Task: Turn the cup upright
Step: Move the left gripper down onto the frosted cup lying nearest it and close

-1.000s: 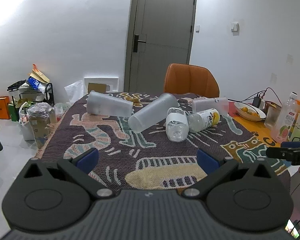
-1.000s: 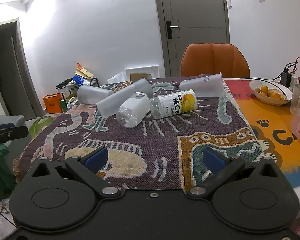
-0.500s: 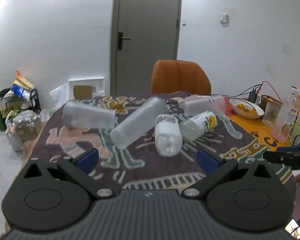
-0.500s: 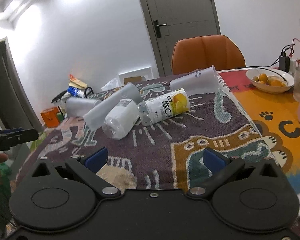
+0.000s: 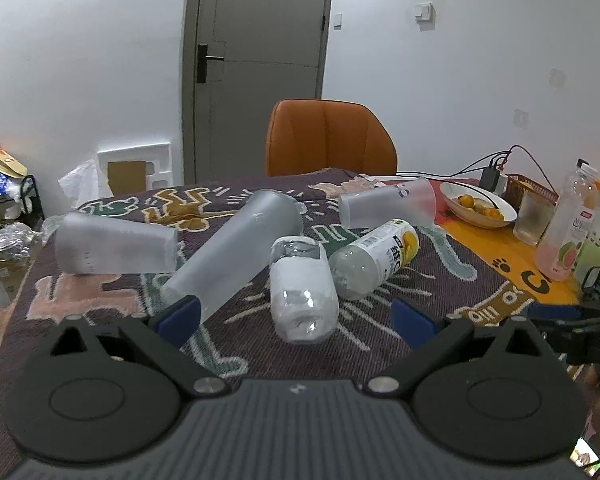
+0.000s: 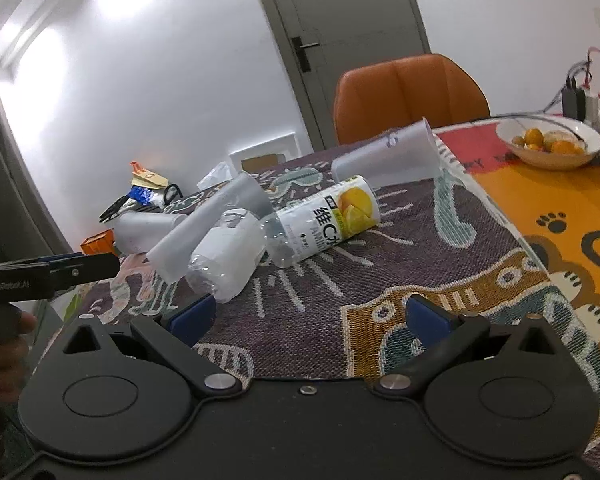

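Three frosted plastic cups lie on their sides on a patterned rug: a tall one in the middle, a wide one at the left, and one at the back right, which also shows in the right wrist view. My left gripper is open and empty, just short of the tall cup and a white-labelled bottle. My right gripper is open and empty, near that bottle and tilted.
A yellow-labelled bottle lies beside the white one. A fruit bowl, a ribbed glass and a pink juice bottle stand on the orange mat at the right. An orange chair stands behind the table.
Both grippers have moved forward toward the pile of cups and bottles, which now look larger. The right wrist view has tilted. Both stay open; nothing on the rug has moved.
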Demonstrator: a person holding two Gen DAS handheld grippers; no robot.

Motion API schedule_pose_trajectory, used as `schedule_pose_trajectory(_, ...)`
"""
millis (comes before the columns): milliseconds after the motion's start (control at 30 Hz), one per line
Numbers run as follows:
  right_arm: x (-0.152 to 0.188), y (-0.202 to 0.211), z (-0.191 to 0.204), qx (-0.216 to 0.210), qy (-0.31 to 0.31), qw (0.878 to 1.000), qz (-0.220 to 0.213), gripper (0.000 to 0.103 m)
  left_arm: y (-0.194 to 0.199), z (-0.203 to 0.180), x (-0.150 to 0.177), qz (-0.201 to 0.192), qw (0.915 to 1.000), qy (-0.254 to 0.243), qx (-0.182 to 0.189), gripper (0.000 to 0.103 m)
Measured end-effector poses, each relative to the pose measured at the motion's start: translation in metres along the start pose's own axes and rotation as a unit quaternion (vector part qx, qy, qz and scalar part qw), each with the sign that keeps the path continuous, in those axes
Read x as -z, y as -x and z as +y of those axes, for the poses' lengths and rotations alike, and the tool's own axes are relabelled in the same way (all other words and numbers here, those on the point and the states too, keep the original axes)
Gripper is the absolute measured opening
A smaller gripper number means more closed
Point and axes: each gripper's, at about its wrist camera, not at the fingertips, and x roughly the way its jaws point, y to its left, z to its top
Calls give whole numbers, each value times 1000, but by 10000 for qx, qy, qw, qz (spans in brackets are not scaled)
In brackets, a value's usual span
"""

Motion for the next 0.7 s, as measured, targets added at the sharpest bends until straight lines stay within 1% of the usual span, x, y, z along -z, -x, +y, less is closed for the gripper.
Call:
schedule_pose_trajectory(133,0,-10,-4,97,-158,9998,-1,103,-20,2,-7,123,9999,-44,26,101)
schedule_pose_trajectory(300,-1,-24,-10,87,-347,9993,89,103,-51,0,-14,424,9990,-120,124,97)
schedule_pose_trajectory(433,-2,-36,-15,142,-483,9985,215,96,-75,-5,-18,670,9974,-170,198,97)
schedule_pose_trajectory(533,-4,-41,-19,204,-616,9973,339,96,-93,-6,-22,872,9958,-162,231,97)
schedule_pose_trajectory(700,-9,-46,-26,374,-654,9966,344,96,-120,-8,-26,1142,9930,-199,234,94)
